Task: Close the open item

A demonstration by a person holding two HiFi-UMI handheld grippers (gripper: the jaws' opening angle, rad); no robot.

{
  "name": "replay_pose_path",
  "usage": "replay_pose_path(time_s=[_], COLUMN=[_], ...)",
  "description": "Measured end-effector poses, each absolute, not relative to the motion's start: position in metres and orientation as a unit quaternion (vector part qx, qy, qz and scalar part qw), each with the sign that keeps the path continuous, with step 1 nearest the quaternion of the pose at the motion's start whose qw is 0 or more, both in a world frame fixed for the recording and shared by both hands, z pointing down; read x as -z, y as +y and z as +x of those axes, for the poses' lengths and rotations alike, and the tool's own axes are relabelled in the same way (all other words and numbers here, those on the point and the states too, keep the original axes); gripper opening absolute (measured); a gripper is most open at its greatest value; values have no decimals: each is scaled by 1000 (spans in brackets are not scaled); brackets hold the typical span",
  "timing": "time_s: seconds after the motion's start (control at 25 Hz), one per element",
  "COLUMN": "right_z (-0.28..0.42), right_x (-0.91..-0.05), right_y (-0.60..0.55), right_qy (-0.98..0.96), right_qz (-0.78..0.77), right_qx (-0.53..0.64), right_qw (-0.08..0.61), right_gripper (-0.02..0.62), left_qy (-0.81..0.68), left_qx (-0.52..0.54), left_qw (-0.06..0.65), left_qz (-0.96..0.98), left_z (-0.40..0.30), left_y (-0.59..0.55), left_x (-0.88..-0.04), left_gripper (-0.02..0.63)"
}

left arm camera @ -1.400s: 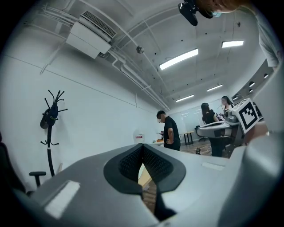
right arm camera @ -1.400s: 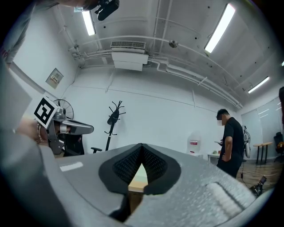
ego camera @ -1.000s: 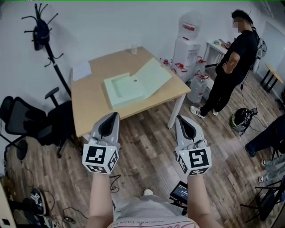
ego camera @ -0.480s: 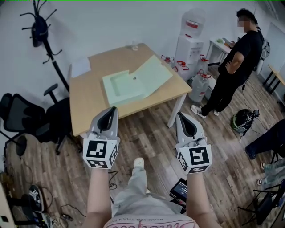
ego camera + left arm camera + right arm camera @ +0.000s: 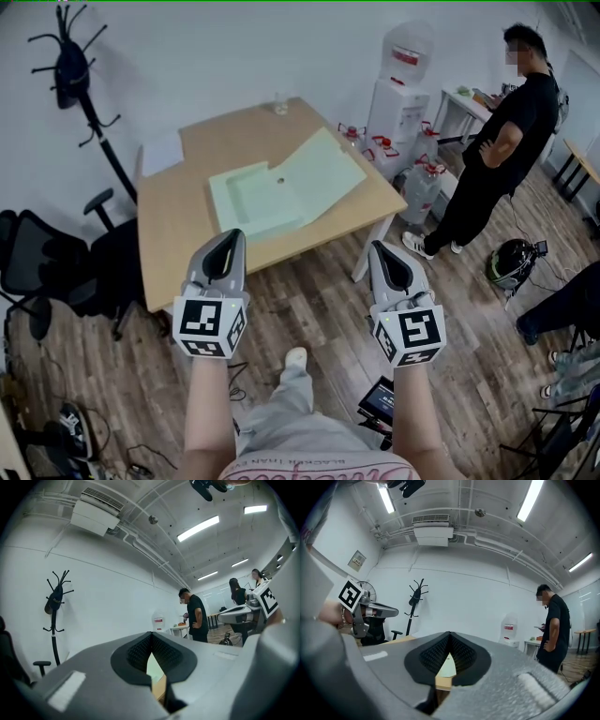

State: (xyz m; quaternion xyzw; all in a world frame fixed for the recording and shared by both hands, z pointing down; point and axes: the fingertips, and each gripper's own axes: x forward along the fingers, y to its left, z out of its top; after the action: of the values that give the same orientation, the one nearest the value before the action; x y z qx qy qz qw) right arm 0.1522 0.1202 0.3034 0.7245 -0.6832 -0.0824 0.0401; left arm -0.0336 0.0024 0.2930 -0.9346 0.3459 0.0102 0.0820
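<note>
The pale green box (image 5: 255, 199) is seen lying open on the table (image 5: 173, 239), well ahead of both grippers, its lid (image 5: 321, 173) thrown rightward, nearer the right gripper (image 5: 380, 251), which, like the left gripper (image 5: 234, 239), is held pinched together, empty.

One table (image 5: 178, 220), one open green case (image 5: 281, 192), two tongs (image 5: 234, 236) (image 5: 377, 247), one coat stand (image 5: 91, 111), one water dispenser (image 5: 398, 89)
</note>
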Motion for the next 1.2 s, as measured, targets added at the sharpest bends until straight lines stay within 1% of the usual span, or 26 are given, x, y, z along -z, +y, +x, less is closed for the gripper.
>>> replay_pose_path(time_s=[0.76, 1.2], right_z=[222, 267], right_x=[-301, -312], right_y=[-49, -89], right_qy=[-677, -657], right_qz=[731, 751], right_qx=[54, 29], right_qw=[62, 55], right_gripper=[2, 2], left_qy=[336, 331], left_qx=[-10, 3], left_qw=[57, 49], left_qz=[-940, -942], left_z=[25, 51], left_y=[-171, -219], left_x=[-303, -312], left_gripper=[12, 12])
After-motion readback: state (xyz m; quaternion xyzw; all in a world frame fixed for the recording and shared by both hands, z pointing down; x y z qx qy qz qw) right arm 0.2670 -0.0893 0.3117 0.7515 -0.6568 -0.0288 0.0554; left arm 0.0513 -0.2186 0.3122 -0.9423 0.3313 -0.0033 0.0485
